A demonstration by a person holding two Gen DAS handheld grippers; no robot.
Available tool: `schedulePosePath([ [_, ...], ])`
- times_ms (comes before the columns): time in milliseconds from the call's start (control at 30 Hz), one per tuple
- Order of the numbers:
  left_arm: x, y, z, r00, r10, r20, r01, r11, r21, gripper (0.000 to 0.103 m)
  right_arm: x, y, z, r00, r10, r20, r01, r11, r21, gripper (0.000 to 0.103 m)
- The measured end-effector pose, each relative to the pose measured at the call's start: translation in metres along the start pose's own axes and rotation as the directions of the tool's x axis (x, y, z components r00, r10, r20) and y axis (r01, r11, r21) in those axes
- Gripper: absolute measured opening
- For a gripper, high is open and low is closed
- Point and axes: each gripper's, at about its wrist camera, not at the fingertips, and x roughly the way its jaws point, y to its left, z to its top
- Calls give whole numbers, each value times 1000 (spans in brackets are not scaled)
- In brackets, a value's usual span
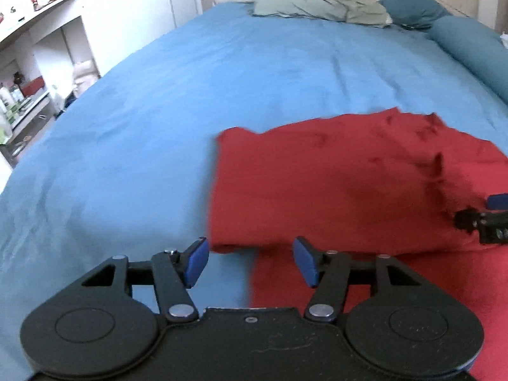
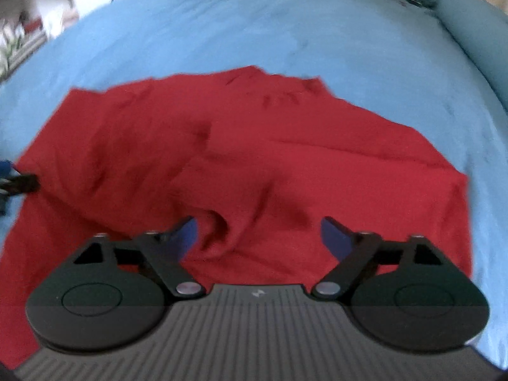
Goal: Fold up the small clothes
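Observation:
A red garment (image 1: 333, 184) lies on the blue bed cover, partly folded over itself; it also fills the middle of the right wrist view (image 2: 254, 146). My left gripper (image 1: 250, 262) is open and empty, just above the garment's near left corner. My right gripper (image 2: 258, 238) is open and empty over the garment's near edge, where the cloth bunches between the fingers. The right gripper's tip shows at the right edge of the left wrist view (image 1: 485, 219), and the left gripper's tip shows at the left edge of the right wrist view (image 2: 16, 181).
The blue bed cover (image 1: 190, 95) spreads all around the garment. A grey-green pillow (image 1: 317, 8) and teal pillows (image 1: 409, 0) lie at the head of the bed. White shelves (image 1: 38, 73) with small items stand to the left of the bed.

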Motion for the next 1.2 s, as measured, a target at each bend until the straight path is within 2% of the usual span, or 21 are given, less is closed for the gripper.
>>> schedulePosePath([
  [67,0,7,-1,1000,6,0,-6,1000,11,64,8,2,3,1000,-19,12,19,1000,3,75],
  [100,0,8,-1,1000,5,-1,-5,1000,12,64,8,-3,5,999,-22,26,21,999,29,68],
  [133,2,8,-1,1000,0,-1,0,1000,11,64,6,-10,5,999,-26,34,24,997,77,56],
  [200,5,7,2,1000,-13,3,13,1000,2,64,0,-31,1,999,-37,36,29,979,200,48],
  [300,3,16,-1,1000,-29,5,29,999,-13,64,-9,-60,-16,999,-7,32,-5,934,358,51],
  [367,6,17,0,999,-34,-1,34,999,-18,64,-14,-67,-28,998,30,52,-48,917,395,55],
  [433,8,17,0,999,-39,-8,39,999,-20,64,-18,-69,-36,996,62,68,-84,910,405,65],
  [500,9,18,-2,999,-44,-13,44,999,-17,64,-21,-70,-37,994,77,82,-105,899,426,67],
  [600,11,20,-4,999,-44,-22,44,999,0,64,-21,-76,-37,992,78,95,-115,856,504,66],
  [667,13,20,-5,999,-42,-29,42,999,13,64,-21,-78,-34,996,53,74,-84,842,532,46],
  [700,14,20,-6,999,-40,-32,40,999,19,64,-21,-81,-31,997,47,65,-75,843,532,22],
  [800,18,17,-6,998,-42,-37,44,999,27,64,-32,-91,-21,994,62,89,-102,811,576,20],
  [933,28,9,-3,998,-53,-34,54,998,15,63,-68,-111,-1,986,5,168,-101,819,565,20],
  [1067,37,-1,3,998,-53,-20,53,999,-4,62,-89,-141,6,977,-121,178,10,852,524,20],
  [1133,40,-4,5,999,-51,-13,51,999,-9,49,-86,-157,-3,979,-143,142,47,847,530,20],
  [1200,41,-4,4,999,-47,-15,46,999,-15,41,-77,-167,-14,983,-151,107,72,844,531,20],
])
